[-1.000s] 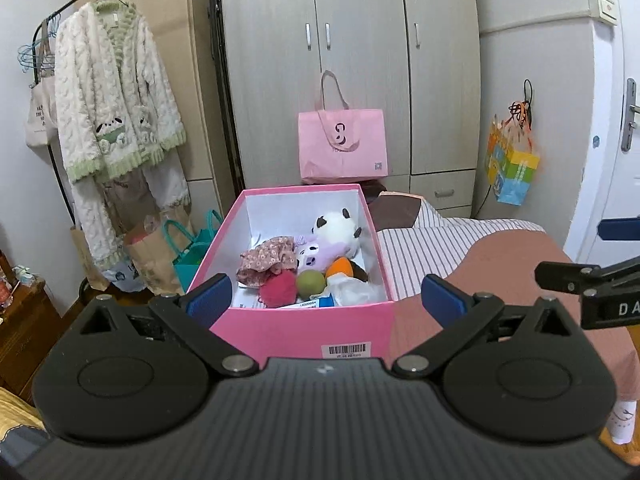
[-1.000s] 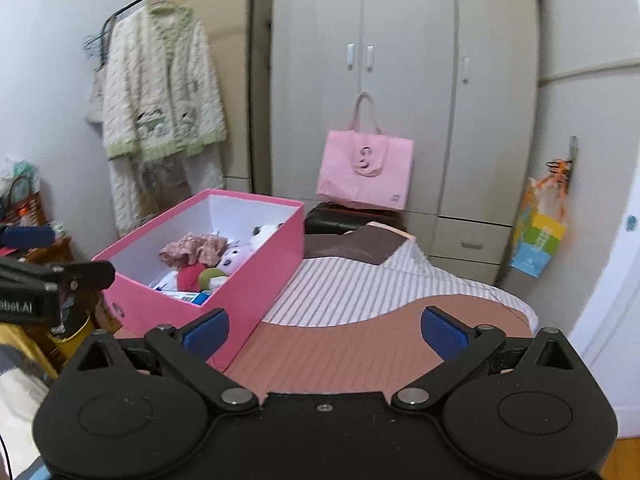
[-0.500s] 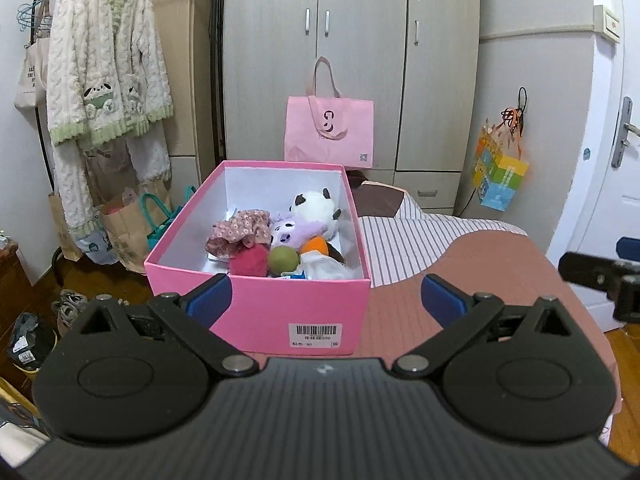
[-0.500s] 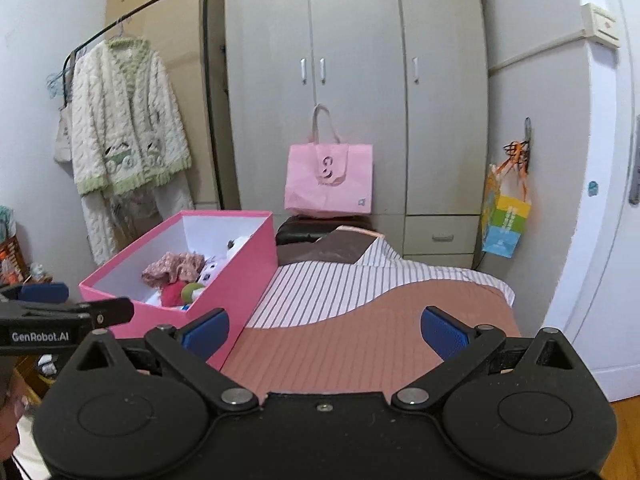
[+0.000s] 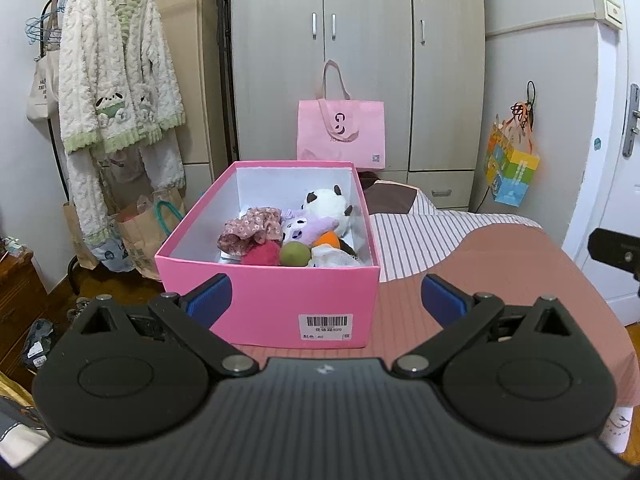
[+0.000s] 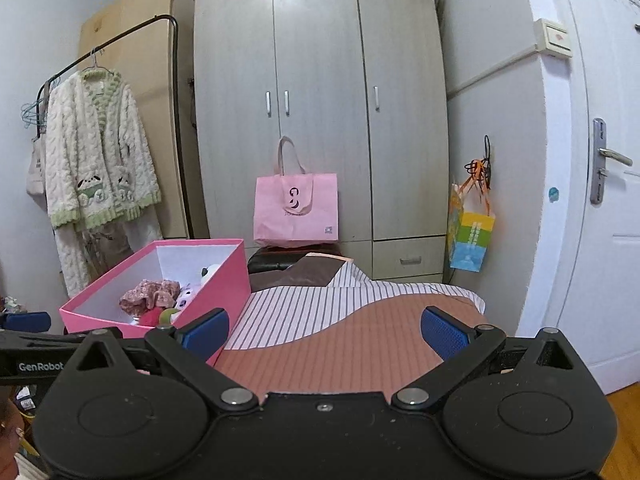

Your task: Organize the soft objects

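A pink box (image 5: 272, 300) stands on the striped bed cover and also shows in the right wrist view (image 6: 224, 276). It holds several soft things: a white panda plush (image 5: 326, 202), a purple plush (image 5: 308, 226), a floral cloth (image 5: 250, 230), a red ball (image 5: 262, 254) and a green ball (image 5: 295, 254). My left gripper (image 5: 325, 298) is open and empty, just in front of the box. My right gripper (image 6: 324, 330) is open and empty over the bed, to the right of the box.
A pink tote bag (image 5: 342, 134) leans on the grey wardrobe (image 5: 360, 40) behind the bed. A white cardigan (image 5: 116, 80) hangs on a rack at left, with paper bags (image 5: 140, 236) below. A colourful gift bag (image 5: 510, 172) hangs right, near the white door (image 6: 600, 200).
Both grippers have drawn back and risen, so the box looks smaller and farther off. Both stayed open and empty. The box and toys have not moved.
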